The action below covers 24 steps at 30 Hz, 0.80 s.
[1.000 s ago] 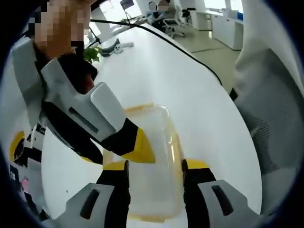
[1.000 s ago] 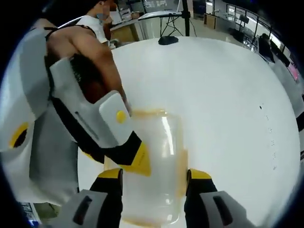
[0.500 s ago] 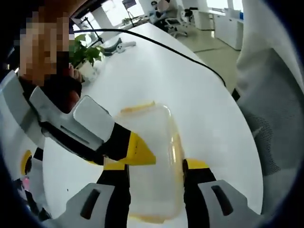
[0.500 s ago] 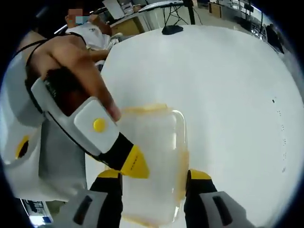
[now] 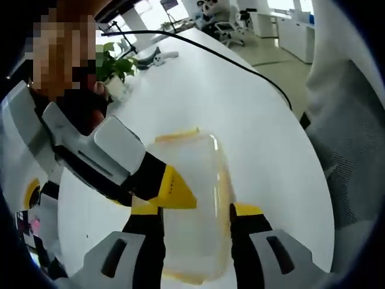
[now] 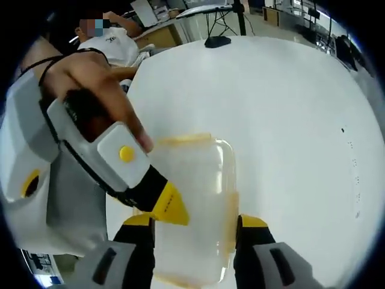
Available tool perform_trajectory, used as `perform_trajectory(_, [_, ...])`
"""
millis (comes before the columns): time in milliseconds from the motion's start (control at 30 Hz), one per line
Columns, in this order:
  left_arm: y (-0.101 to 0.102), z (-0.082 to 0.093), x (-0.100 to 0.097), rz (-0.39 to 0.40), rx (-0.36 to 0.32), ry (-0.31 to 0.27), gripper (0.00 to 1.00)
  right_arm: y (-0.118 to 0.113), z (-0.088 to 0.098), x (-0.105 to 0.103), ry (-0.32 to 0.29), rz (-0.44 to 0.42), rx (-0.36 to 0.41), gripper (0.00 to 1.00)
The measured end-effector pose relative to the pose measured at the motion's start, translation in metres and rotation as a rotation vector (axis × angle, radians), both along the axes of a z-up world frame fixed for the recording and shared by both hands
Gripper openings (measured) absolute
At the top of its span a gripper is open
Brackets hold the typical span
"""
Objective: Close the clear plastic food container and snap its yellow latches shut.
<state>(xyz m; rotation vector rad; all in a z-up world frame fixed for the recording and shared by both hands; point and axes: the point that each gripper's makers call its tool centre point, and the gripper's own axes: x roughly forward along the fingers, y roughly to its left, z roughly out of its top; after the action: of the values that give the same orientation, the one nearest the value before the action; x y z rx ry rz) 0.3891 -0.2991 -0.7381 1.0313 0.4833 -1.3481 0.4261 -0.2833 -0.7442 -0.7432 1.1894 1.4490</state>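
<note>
Now the lid sits on the clear container [image 5: 191,205], both grippers' open jaws straddle it, and the yellow latches [image 6: 229,205] look left to snap.

Clear glossy plastic container [image 5: 192,205] (yellow-edged) on smooth white table [image 5: 252,114].

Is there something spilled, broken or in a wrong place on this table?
Nothing stands out. The clear plastic food container with yellow latches sits flat on the white table, with its lid on and no spill around it. A black cable and a small green potted plant lie farther away, undisturbed.
</note>
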Motion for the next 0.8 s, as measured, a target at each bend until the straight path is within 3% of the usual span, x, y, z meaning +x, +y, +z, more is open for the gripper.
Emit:
perform_trajectory(167, [0.001,0.002,-0.001,-0.014,-0.021,0.008,0.41,0.0,0.003,0.0,-0.01,-0.026,0.063,0.52])
perform_trajectory(200, [0.0,0.003,-0.002,-0.003,-0.039,0.024,0.41,0.004,0.003,0.0,-0.011,-0.078,0.087,0.53])
perform_trajectory(300, [-0.004,0.01,-0.002,0.076,-0.104,0.148,0.4,0.002,0.006,0.0,-0.052,-0.088,0.121,0.53])
perform_trajectory(400, [-0.003,0.011,0.001,0.062,-0.099,0.147,0.41,-0.005,0.011,0.005,-0.143,-0.036,0.119,0.5])
perform_trajectory(500, [0.0,0.012,0.0,0.078,-0.094,0.164,0.44,-0.01,0.02,0.002,-0.155,-0.048,0.145,0.57])
perform_trajectory(667, [-0.001,0.027,0.007,0.097,-0.123,0.185,0.49,-0.02,0.024,0.002,-0.213,-0.067,0.181,0.58])
perform_trajectory(800, [0.01,0.033,0.016,0.079,-0.09,0.219,0.55,-0.031,0.025,-0.01,-0.207,-0.073,0.198,0.64])
